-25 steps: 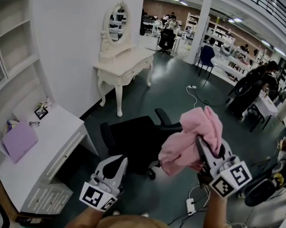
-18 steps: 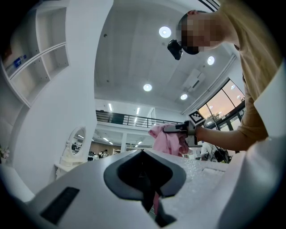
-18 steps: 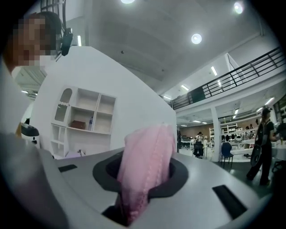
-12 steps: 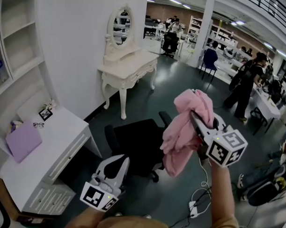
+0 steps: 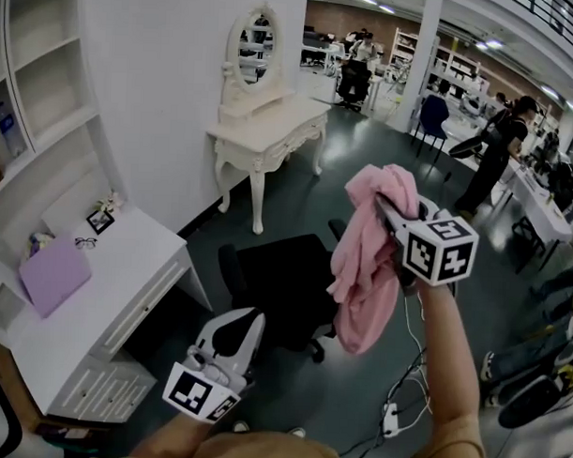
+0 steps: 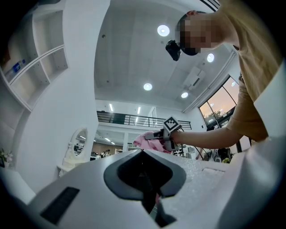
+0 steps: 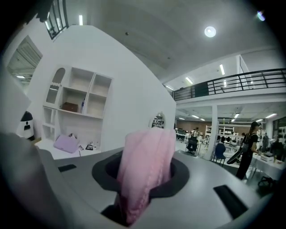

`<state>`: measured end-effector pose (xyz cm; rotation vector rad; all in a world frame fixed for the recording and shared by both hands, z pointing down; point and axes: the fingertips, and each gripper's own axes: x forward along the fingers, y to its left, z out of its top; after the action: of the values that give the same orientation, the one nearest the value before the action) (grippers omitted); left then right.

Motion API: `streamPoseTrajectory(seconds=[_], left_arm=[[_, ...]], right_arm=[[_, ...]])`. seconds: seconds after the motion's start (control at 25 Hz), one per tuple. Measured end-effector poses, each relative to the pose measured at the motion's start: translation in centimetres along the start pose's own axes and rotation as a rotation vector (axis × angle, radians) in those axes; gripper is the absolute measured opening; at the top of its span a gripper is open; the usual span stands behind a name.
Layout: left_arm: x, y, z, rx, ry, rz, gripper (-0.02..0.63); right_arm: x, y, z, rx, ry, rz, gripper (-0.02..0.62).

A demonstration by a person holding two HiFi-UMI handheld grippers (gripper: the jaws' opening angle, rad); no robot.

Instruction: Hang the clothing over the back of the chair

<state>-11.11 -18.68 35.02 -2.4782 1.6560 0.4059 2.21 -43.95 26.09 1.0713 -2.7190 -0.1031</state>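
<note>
Mock bedroom corner inside a large open-plan laboratory hall: white carved dressing table (image 5: 271, 134) with oval mirror (image 5: 258, 49), white desk (image 5: 97, 292), white wall shelves (image 5: 38, 83) and black office chair (image 5: 285, 280) in front; rows of workbenches (image 5: 536, 199), standing people (image 5: 495, 156) and a mezzanine railing (image 7: 232, 80) behind.

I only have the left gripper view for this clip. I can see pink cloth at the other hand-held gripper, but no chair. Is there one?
Observer: Yes. The head view shows a black chair on the floor in front of the person.
Operator: Is the cloth on it yet?
Observer: No. The cloth hangs in the air from the raised right hand-held gripper, and nothing is draped on the chair.
Operator: Is it really gripped, or just resting on that gripper?
Observer: Gripped. The right gripper view shows it bunched between the two jaws.
</note>
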Motion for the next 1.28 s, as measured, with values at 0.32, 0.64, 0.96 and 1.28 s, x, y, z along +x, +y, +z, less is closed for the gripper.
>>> streamPoseTrajectory(seconds=[0.32, 0.64, 0.96, 1.28], left_arm=[[0.1, 0.1, 0.0, 0.012, 0.011, 0.024, 0.005], [-0.5, 0.2, -0.5, 0.011, 0.021, 0.062, 0.005], [-0.8, 0.2, -0.9, 0.008, 0.037, 0.095, 0.005], [-1.6, -0.2, -1.2, 0.017, 0.050, 0.115, 0.005]], right_arm=[[4.2, -0.7, -0.5, 0.016, 0.058, 0.020, 0.123], [7.5, 0.5, -4.7, -0.006, 0.218, 0.116, 0.137], [9.2, -0.1, -7.2, -0.006, 0.344, 0.168, 0.164], [9.9, 1.4, -10.0, -0.182, 0.531, 0.225, 0.219]])
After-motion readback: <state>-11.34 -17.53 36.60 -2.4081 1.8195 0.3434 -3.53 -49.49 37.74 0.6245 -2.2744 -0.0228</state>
